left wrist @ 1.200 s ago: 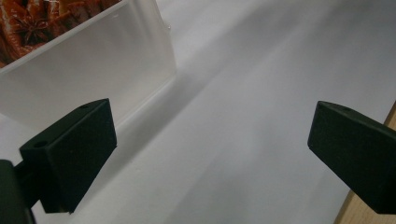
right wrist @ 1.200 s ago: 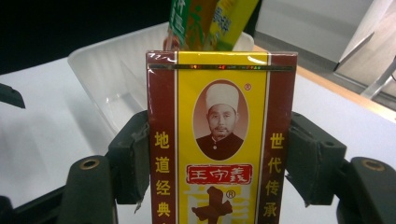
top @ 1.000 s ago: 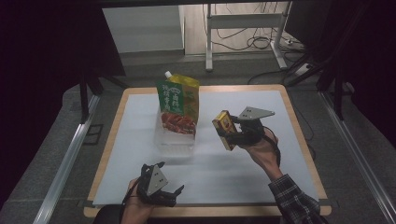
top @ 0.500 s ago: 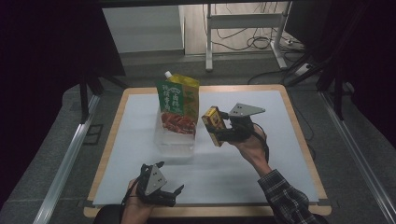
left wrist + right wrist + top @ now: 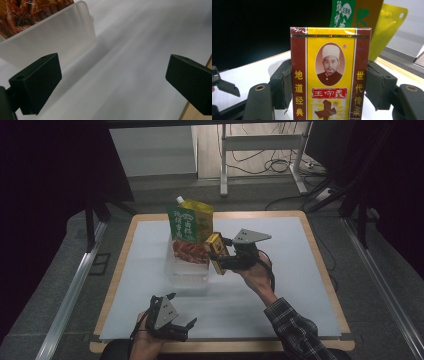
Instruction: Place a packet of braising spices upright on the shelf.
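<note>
2 grippers work over a white table point(image 5: 300, 285): the right gripper point(image 5: 223, 258) pinches a yellow-and-maroon box point(image 5: 215, 251) between its pads, held in the air just beside the clear container point(image 5: 187, 270) with the green pouch point(image 5: 189, 224); the left gripper point(image 5: 181, 314), jaws spread and holding nothing, sits near the container's front.

**Yellow box held beside the tub**

The box point(image 5: 330, 75) is small and flat, yellow with dark red side bands, Chinese lettering and an oval portrait. It is clamped by its two narrow edges, off the table, tilted, just right of the clear tub point(image 5: 187, 268) holding upright pouches.
</note>
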Available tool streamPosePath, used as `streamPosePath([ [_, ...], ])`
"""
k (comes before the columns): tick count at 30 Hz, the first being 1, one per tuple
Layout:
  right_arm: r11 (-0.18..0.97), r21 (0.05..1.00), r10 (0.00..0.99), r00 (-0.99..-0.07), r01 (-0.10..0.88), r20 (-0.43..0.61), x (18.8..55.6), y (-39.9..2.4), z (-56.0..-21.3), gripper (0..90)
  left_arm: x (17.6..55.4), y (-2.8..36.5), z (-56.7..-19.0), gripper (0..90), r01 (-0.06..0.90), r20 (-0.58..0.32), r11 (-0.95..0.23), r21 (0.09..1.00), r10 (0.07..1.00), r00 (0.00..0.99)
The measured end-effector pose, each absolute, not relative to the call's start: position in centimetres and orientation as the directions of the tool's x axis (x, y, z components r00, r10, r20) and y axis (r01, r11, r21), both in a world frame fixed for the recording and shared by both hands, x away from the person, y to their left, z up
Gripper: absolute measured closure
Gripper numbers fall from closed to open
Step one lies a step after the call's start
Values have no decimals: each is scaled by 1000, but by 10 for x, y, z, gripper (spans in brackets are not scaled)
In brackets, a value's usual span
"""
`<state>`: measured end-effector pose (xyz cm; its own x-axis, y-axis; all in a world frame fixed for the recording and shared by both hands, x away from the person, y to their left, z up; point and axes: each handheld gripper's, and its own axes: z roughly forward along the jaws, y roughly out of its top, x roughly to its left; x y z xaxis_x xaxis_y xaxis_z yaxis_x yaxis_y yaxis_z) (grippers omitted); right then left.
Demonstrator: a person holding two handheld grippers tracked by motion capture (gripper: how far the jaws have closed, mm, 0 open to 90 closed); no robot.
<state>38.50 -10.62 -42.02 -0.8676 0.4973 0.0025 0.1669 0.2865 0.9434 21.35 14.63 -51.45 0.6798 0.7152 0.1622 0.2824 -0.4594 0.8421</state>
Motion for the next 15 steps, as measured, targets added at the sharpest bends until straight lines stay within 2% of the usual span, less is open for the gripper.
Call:
streamPosePath([
  [15, 262, 952, 468, -883, 161, 20, 392, -73, -429, 320, 213, 146, -514, 0, 283, 162, -461, 841, 714, 681],
])
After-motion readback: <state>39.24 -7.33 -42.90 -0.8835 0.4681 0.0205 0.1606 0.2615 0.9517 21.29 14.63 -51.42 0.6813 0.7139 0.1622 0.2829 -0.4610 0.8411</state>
